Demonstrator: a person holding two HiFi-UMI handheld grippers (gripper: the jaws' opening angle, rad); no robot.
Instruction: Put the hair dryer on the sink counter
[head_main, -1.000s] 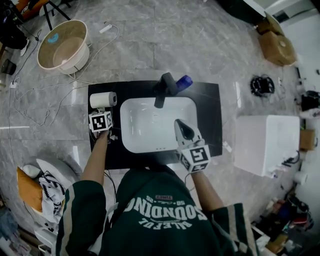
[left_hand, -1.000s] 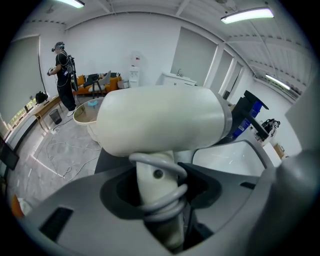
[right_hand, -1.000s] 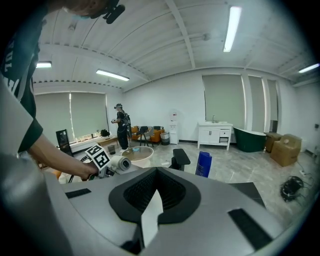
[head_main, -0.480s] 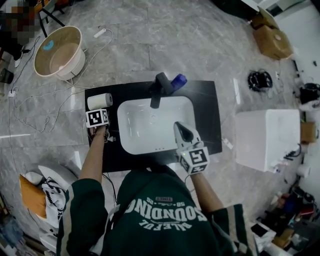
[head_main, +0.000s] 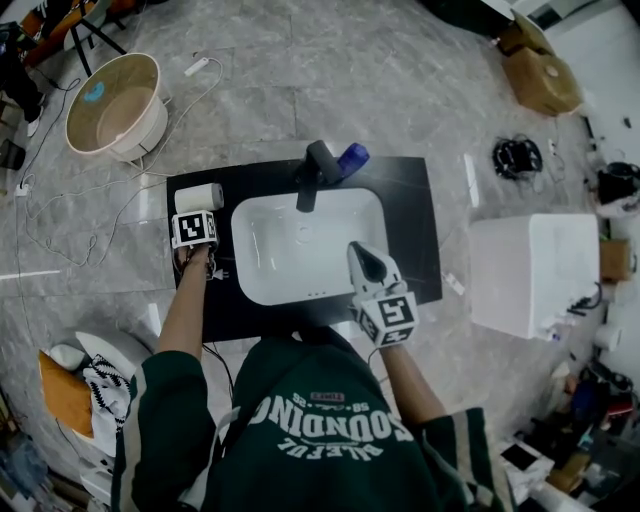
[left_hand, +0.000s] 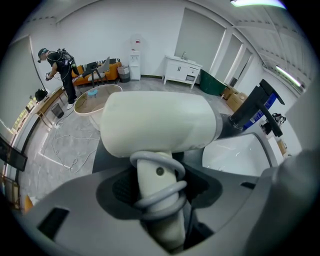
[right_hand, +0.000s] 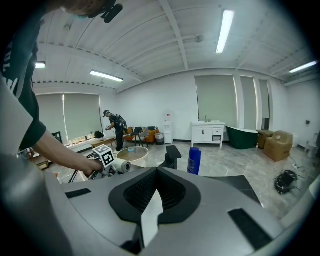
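The left gripper (left_hand: 159, 197) clamps the dryer (left_hand: 160, 122) by its cord-wrapped handle, barrel above its fingers over the counter (head_main: 410, 225); released top-heavy, it could topple toward the basin (head_main: 300, 250) right of them, while the right gripper (right_hand: 150, 220), fingers together, is empty.

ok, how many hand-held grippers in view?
2. The left hand-held gripper, shut on the white hair dryer, over the black sink counter's left side; right hand-held gripper, shut and empty, over the white basin's front-right corner.

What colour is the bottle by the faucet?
The bottle is blue; the right gripper view shows it best.
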